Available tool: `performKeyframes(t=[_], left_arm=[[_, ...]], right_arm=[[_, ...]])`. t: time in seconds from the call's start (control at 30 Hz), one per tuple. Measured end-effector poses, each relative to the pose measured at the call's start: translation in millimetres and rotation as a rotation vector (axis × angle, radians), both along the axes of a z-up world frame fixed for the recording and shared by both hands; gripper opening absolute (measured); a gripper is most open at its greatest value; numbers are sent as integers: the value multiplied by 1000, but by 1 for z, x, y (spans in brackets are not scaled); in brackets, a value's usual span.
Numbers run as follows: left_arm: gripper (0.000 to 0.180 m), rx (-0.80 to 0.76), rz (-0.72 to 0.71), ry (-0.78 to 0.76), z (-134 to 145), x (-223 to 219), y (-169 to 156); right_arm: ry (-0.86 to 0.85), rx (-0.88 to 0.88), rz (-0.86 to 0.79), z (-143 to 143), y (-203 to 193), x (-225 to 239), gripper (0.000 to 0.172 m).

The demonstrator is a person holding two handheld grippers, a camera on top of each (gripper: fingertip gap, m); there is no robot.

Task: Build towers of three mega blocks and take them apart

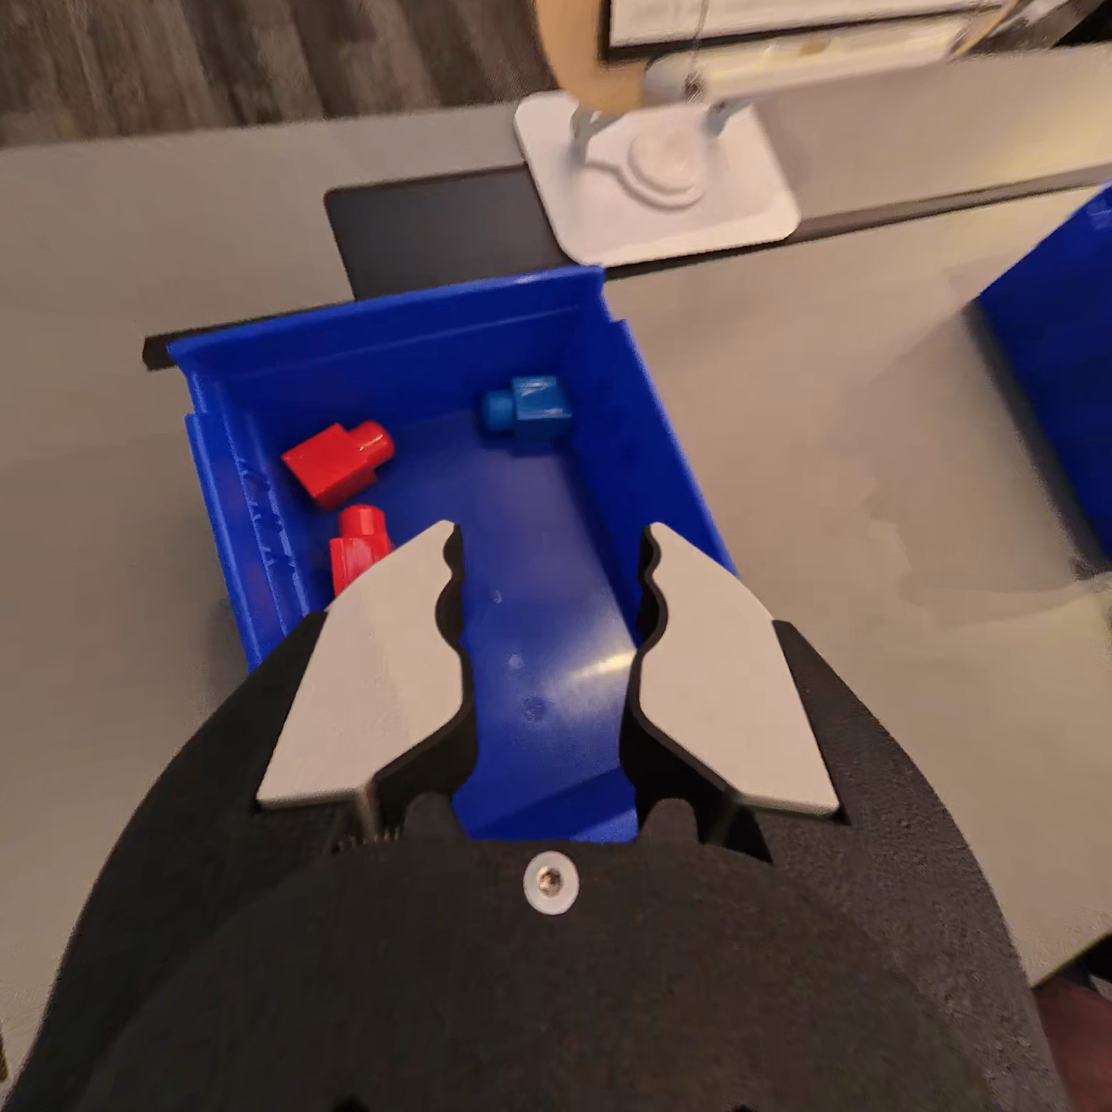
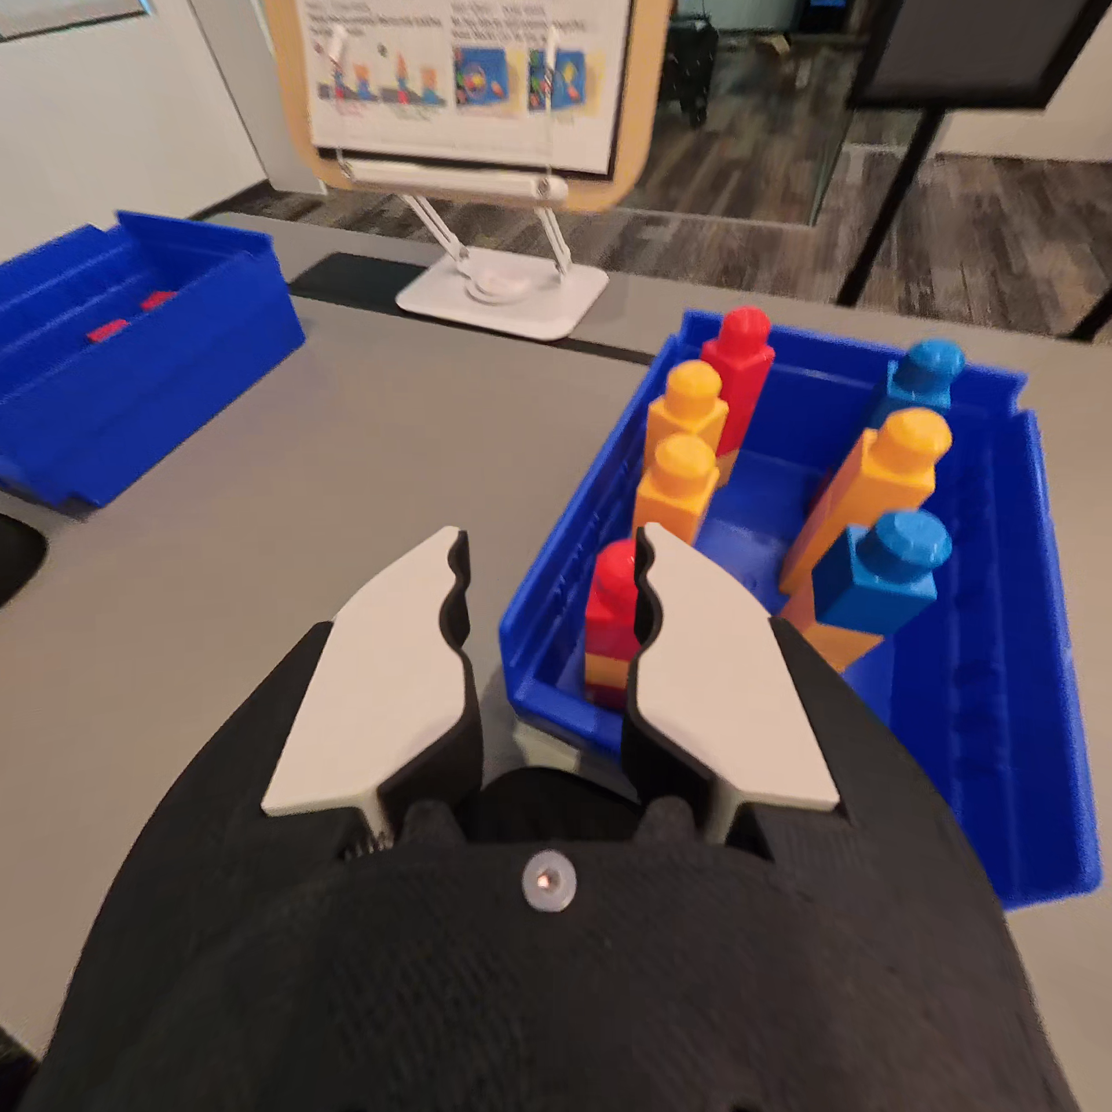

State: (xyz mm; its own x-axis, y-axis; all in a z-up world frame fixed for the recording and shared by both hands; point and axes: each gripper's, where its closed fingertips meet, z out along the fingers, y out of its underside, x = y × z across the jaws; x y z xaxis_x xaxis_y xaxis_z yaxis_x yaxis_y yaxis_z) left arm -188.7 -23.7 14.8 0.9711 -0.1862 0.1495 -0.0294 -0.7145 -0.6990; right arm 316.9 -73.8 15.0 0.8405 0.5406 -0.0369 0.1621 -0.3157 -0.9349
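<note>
In the left wrist view my left gripper (image 1: 550, 535) is open and empty, over a blue bin (image 1: 385, 337). In that bin lie a red block (image 1: 337, 463), a second red block (image 1: 355, 547) partly behind my left finger (image 1: 415, 577), and a blue block (image 1: 532, 409). In the right wrist view my right gripper (image 2: 550, 541) is open and empty, above the near left corner of another blue bin (image 2: 993, 722). That bin holds several upright block towers. A red-topped tower (image 2: 611, 614) stands just beyond my right finger (image 2: 692, 602), outside the gap.
The grey table (image 2: 361, 451) lies between the two bins. A white stand (image 2: 505, 289) with an instruction board (image 2: 469, 90) stands at the table's back. A dark mat (image 1: 439, 228) lies behind the left bin. The left bin also shows at far left of the right wrist view (image 2: 138, 361). My right fingertips sit around 50 cm from my left ones.
</note>
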Motion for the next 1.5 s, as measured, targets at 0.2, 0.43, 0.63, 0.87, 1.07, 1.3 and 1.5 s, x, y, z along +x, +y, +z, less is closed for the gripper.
performKeyframes(t=[0.2, 0.43, 0.63, 0.87, 1.07, 1.3, 1.5], left_arm=[[57, -71, -25, -56, -53, 9, 45], [65, -56, 7, -98, -101, 20, 87], [75, 17, -40, 42, -117, 23, 104], [78, 21, 16, 143, -133, 19, 115], [78, 21, 54, 188, -139, 16, 118], [74, -72, 60, 232, -160, 14, 117], [67, -52, -9, 380, -157, 12, 115]], right_arm=[[-33, 112, 204, 58, -11, -55, 55], [-45, 200, 478, 113, -14, -125, 54], [-75, 232, 566, 138, 5, -161, 54], [8, 213, 619, 133, 16, -171, 54], [18, 176, 566, 126, 33, -153, 54], [70, 206, 557, 138, 29, -141, 52], [68, 210, 559, 137, 27, -140, 51]])
